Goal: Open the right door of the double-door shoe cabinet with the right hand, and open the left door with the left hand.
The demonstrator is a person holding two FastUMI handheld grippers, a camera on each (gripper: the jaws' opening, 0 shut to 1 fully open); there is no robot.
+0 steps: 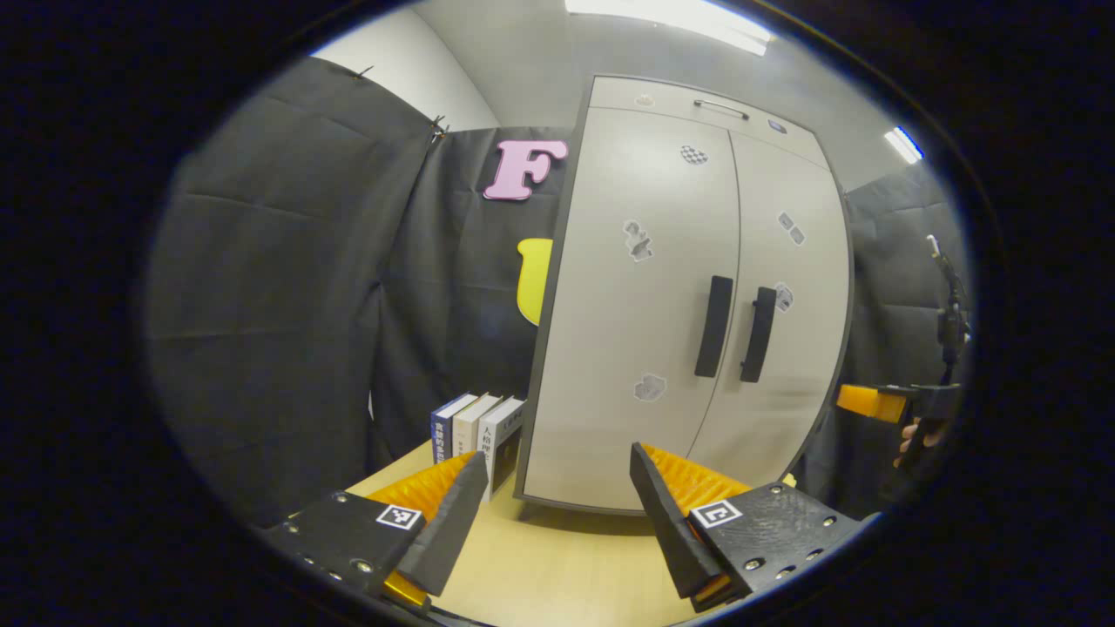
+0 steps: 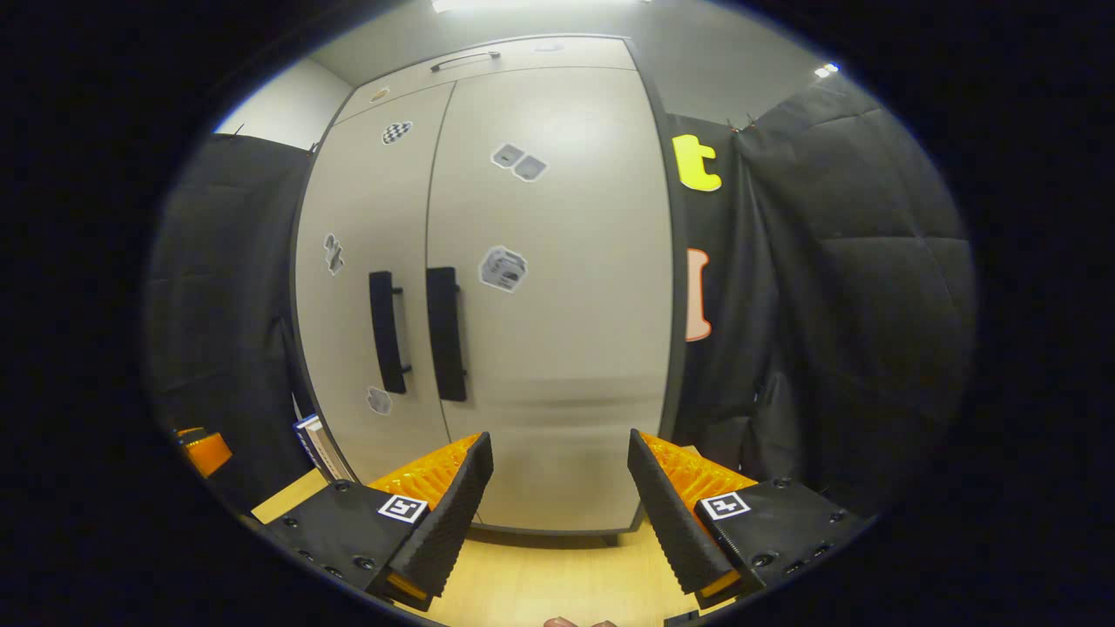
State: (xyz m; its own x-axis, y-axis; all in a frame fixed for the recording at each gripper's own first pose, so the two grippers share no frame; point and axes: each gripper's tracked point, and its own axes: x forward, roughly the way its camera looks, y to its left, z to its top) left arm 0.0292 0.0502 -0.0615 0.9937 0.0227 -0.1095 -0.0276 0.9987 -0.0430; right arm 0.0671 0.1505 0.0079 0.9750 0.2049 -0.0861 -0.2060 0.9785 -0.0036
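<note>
A pale grey double-door shoe cabinet (image 1: 645, 287) stands on a light wood table, both doors closed. Its left door handle (image 1: 714, 326) and right door handle (image 1: 757, 334) are black vertical bars side by side. In the left gripper view my left gripper (image 1: 557, 488) is open, low and short of the cabinet's left door. At that view's right edge the right gripper (image 1: 897, 405) is held by a hand. In the right gripper view my right gripper (image 2: 559, 475) is open before the right door (image 2: 557, 287); the right handle (image 2: 446, 333) and left handle (image 2: 387, 331) lie up-left.
Three books (image 1: 477, 435) stand upright on the table (image 1: 557, 566) just left of the cabinet. Black cloth walls close in on both sides. A narrow drawer with a thin handle (image 1: 721, 107) tops the cabinet. The left gripper's orange body (image 2: 202, 451) peeks in at the right gripper view's lower left.
</note>
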